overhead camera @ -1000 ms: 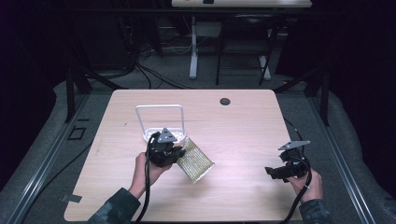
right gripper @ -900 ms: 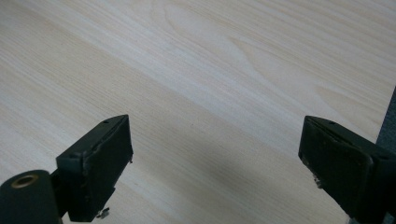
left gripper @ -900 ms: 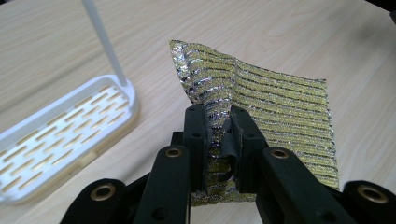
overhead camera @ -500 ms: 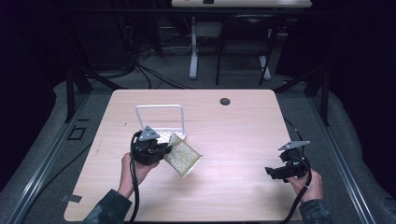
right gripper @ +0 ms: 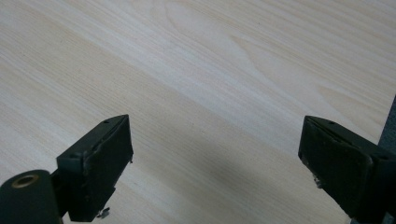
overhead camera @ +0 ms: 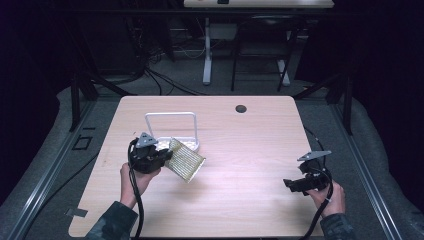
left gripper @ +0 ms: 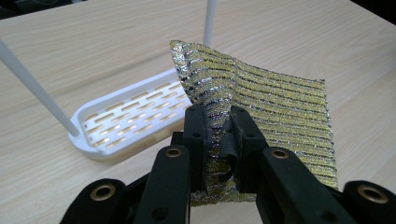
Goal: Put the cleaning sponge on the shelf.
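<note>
A glittery gold and silver striped cloth [overhead camera: 186,159] [left gripper: 280,107] hangs off the table, pinched at one edge by my left gripper [overhead camera: 162,156] [left gripper: 218,135], which is shut on it. Just behind it stands a white rack [overhead camera: 172,131] with a slotted base [left gripper: 130,116] and a tall hoop handle. The cloth's far corner overlaps the rack's base in the left gripper view. My right gripper [overhead camera: 292,184] [right gripper: 215,172] hovers low over bare wood at the table's right side, jaws wide apart and empty.
The light wooden table [overhead camera: 250,150] has a round cable hole [overhead camera: 241,108] near its far edge. Dark floor, cables and desk legs lie beyond the table. A person's hands hold both grippers from the near edge.
My left gripper has carried the cloth left and away from the near edge, up toward the white rack. The right gripper has stayed in place.
</note>
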### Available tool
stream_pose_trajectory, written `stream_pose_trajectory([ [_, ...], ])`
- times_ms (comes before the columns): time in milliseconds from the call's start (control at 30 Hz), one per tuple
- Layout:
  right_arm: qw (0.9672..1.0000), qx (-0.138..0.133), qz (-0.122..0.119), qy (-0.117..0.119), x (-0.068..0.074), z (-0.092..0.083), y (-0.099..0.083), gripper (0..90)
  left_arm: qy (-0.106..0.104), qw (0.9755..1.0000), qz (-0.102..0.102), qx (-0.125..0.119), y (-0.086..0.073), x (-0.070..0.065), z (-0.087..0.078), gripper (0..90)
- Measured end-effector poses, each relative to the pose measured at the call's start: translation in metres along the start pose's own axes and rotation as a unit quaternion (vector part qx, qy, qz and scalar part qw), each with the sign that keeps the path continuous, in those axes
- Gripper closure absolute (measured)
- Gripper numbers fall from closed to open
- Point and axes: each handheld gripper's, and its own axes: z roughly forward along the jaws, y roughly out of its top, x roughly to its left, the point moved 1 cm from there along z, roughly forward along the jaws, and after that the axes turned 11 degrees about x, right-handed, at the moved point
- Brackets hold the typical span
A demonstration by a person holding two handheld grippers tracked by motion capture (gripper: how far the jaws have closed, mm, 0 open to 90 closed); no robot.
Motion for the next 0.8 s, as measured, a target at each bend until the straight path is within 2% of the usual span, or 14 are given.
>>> stream_pose_trajectory([
  [200,1.0000,-0.002,-0.001,-0.001,-0.001,0.000,0.000,9.3,0.014,0.9998,-0.013,-0.007,-0.002,0.007,0.002,78.9],
  [233,1.0000,-0.003,-0.001,-0.001,0.000,0.000,0.000,9.3,0.016,0.9996,-0.022,-0.010,-0.003,0.009,0.002,78.9],
  [533,1.0000,0.000,-0.001,-0.002,0.000,0.000,0.000,9.4,0.035,0.9987,-0.035,-0.017,-0.004,0.017,0.001,79.0],
  [667,1.0000,-0.002,0.000,-0.001,0.000,0.000,0.000,9.4,0.043,0.9984,-0.036,-0.014,-0.003,0.019,0.004,78.9],
  [800,1.0000,-0.002,0.000,-0.002,0.000,0.000,0.000,9.4,0.056,0.9972,-0.047,-0.019,-0.002,0.021,0.009,79.0],
])
